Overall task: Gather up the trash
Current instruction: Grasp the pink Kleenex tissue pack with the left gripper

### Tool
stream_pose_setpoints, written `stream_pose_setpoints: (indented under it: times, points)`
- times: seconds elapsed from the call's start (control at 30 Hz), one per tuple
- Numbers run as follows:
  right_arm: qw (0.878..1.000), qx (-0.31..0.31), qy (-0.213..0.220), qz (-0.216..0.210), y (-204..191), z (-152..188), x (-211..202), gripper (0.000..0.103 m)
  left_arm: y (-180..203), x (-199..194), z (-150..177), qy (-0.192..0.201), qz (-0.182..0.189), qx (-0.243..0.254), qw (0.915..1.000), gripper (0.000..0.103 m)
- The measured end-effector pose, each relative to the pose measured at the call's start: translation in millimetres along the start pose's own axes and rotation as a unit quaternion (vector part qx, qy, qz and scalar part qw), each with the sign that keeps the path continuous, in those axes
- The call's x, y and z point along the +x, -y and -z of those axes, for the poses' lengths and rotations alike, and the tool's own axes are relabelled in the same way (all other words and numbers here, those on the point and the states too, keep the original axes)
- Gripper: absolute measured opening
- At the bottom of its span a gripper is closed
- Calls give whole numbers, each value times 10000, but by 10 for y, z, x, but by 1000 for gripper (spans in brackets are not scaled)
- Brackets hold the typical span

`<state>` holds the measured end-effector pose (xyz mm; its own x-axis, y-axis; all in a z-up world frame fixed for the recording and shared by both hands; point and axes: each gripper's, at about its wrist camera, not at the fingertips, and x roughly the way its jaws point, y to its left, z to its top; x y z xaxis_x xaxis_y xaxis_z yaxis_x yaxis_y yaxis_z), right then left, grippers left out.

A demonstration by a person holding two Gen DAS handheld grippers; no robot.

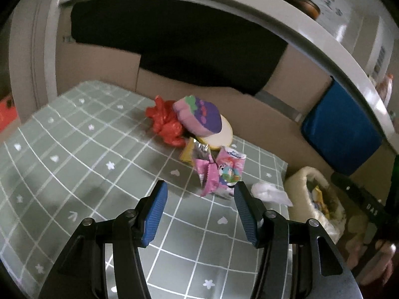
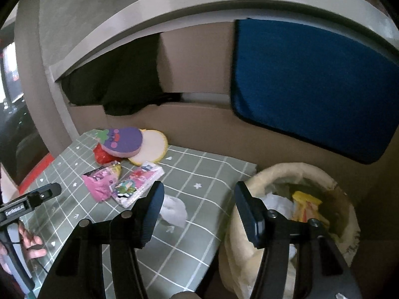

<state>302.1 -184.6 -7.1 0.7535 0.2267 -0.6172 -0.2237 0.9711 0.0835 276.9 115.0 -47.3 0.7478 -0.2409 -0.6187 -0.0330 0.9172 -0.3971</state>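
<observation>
Inside bin (image 2: pixel 286 174): yellow wrapper (image 2: pixel 305 205)

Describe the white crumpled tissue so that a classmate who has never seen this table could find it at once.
Start at the green checked tablecloth and go to its edge beside the cream-lined bin. There lies the tissue, next to the pink wrappers. It alone is plain white, with no print.

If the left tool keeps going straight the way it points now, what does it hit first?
Most likely the pink snack wrappers lying on the checked tablecloth, just ahead of the open left tool. Depth is uncertain through the fisheye; the white tissue sits off to the right.
</observation>
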Motion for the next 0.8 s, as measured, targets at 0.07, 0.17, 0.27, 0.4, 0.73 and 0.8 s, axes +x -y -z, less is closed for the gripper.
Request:
stream_pose_setpoints:
  times: [0.07, 0.17, 0.27, 0.4, 0.73, 0.8]
  points:
    - [10000, -38, -18, -44, -42, 15, 40, 56, -50, 68, 3, -84, 233, -27, 9997, 56]
    - [9999, -64, -106, -113, -86, 38, 115, 56, -67, 200, 0, -259, 533, 60, 9982, 56]
    - [9997, -77, -142, -188, -84, 78, 147, 56, -58, 270, -37, -277, 510, -15, 9983, 56]
    - [9998, -97, -149, -86, -41, 161, 164, 56, 46, 272, -70, -168, 641, 12, 9978, 56]
    - [9981, 372, -201, -449, 272, 260, 168, 56, 710, 760, -80, -418, 794, 1094, 9899, 56]
    - [9983, 389, -144, -413, 334, 274, 116, 56, 748, 946, -149, -448, 653, 1038, 9914, 56]
